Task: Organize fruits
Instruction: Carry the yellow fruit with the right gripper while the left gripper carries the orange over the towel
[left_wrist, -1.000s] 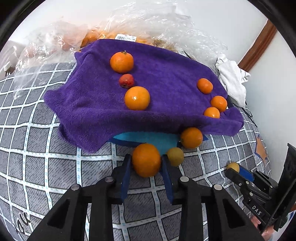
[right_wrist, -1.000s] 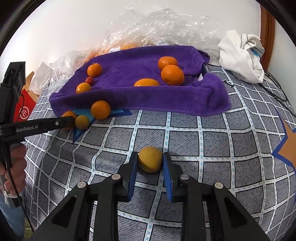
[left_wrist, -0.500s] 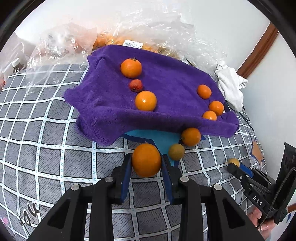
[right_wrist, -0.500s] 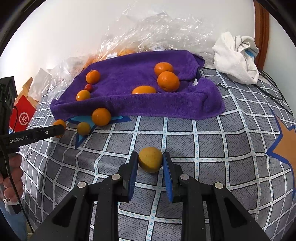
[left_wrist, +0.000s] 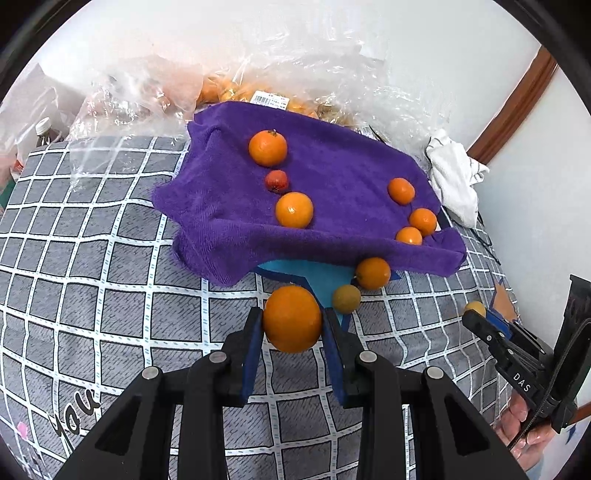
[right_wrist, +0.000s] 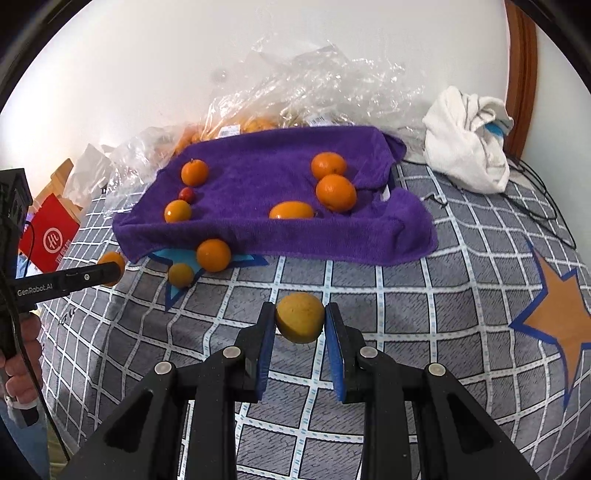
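My left gripper (left_wrist: 292, 325) is shut on an orange (left_wrist: 291, 319), held above the checked bed cover in front of the purple towel (left_wrist: 332, 173). My right gripper (right_wrist: 300, 323) is shut on a yellow fruit (right_wrist: 300, 322); it also shows in the left wrist view (left_wrist: 476, 314). Several oranges and a small red fruit (left_wrist: 276, 180) lie on the towel. An orange (left_wrist: 373, 273) and a small yellow-green fruit (left_wrist: 346, 298) lie on the cover at the towel's front edge.
Crumpled clear plastic bags (right_wrist: 295, 96) with more oranges lie behind the towel against the wall. A white cloth bundle (right_wrist: 469, 147) sits at the right. A red box (right_wrist: 48, 236) stands at the left edge. A cable (right_wrist: 532, 206) runs along the right side.
Both grippers have pulled back and up from the towel with their fruits still held. The towel looks smaller and farther off in both views.
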